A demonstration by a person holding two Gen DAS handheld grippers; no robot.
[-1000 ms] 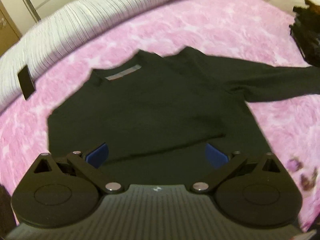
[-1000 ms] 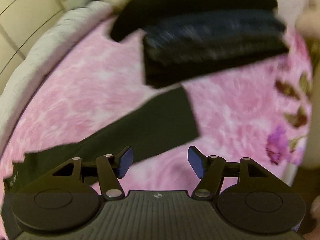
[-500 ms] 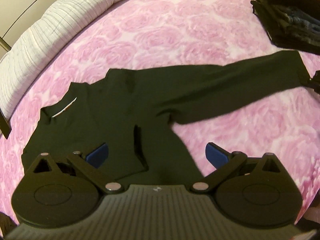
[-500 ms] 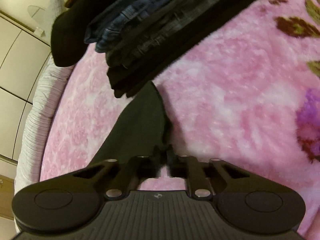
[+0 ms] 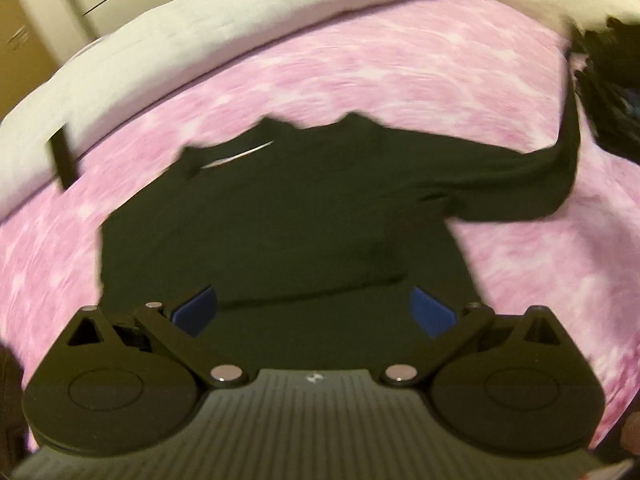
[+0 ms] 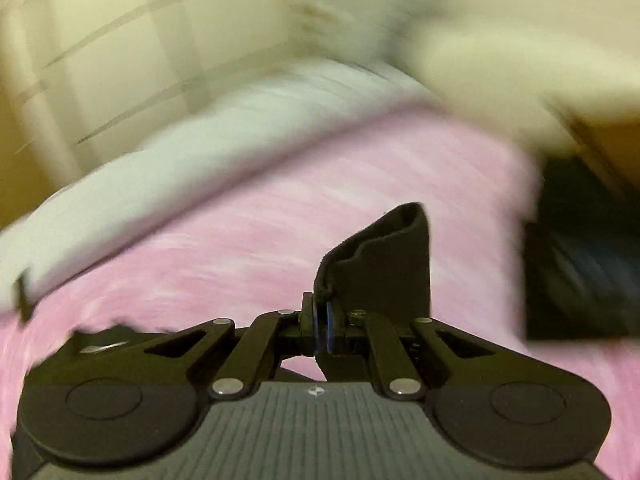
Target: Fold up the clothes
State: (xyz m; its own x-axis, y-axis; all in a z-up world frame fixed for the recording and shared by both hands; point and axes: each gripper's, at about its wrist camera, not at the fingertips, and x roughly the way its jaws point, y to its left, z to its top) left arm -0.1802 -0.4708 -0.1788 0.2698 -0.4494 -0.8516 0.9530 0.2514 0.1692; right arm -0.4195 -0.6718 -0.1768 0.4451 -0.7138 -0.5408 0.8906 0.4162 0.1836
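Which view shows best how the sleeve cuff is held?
The right wrist view: the cuff stands pinched between the pads of the shut right claw, sharp and close. The left wrist view shows the whole dark shirt on the pink blanket, its sleeve lifted at the far right, blurred, grip unseen.

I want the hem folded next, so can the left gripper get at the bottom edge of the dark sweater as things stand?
Probably yes. The left gripper hangs open right over the lower part of the dark sweater, with nothing between them. The right gripper is shut on the sleeve cuff, off to the side.
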